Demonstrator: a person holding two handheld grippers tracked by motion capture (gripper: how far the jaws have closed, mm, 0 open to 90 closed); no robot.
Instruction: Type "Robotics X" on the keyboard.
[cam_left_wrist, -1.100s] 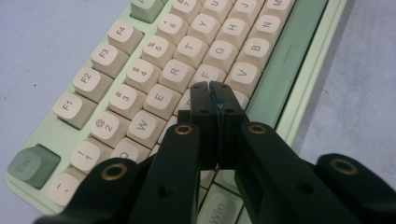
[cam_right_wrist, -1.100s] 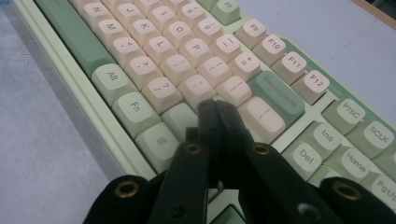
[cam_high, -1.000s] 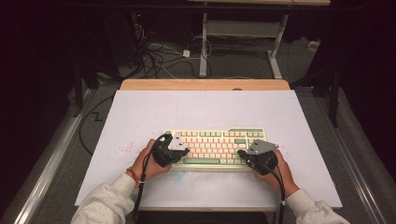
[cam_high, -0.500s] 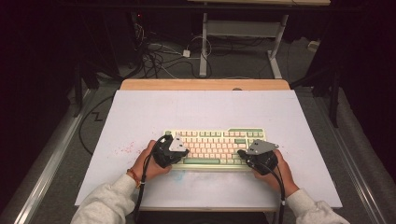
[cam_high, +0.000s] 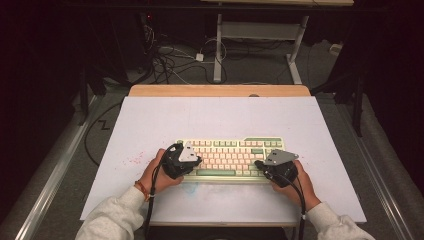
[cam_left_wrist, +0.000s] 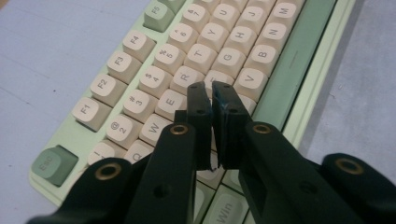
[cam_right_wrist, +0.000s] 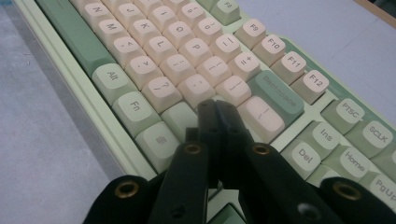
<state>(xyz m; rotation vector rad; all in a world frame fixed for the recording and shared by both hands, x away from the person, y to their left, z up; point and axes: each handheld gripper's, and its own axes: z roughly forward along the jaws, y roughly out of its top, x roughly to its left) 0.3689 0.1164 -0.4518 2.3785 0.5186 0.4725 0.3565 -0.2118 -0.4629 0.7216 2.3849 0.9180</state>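
A mint-green keyboard (cam_high: 230, 157) with cream keys lies on the white table top near its front edge. My left gripper (cam_high: 199, 161) hovers over the keyboard's left end. In the left gripper view the left gripper (cam_left_wrist: 211, 86) has a hairline slit between its tips, with nothing in it, above the keyboard's (cam_left_wrist: 224, 51) E and D keys. My right gripper (cam_high: 258, 164) sits over the keyboard's right end. In the right gripper view the right gripper (cam_right_wrist: 216, 103) is shut and empty, above the keyboard (cam_right_wrist: 187, 56) beside the wide cream key below Backspace.
The white table top (cam_high: 215, 120) has a wooden strip (cam_high: 220, 90) along its far edge. Faint red marks (cam_high: 134, 160) lie left of the keyboard. Beyond the table, cables (cam_high: 170, 60) lie on the floor and a desk frame (cam_high: 260, 30) stands behind them.
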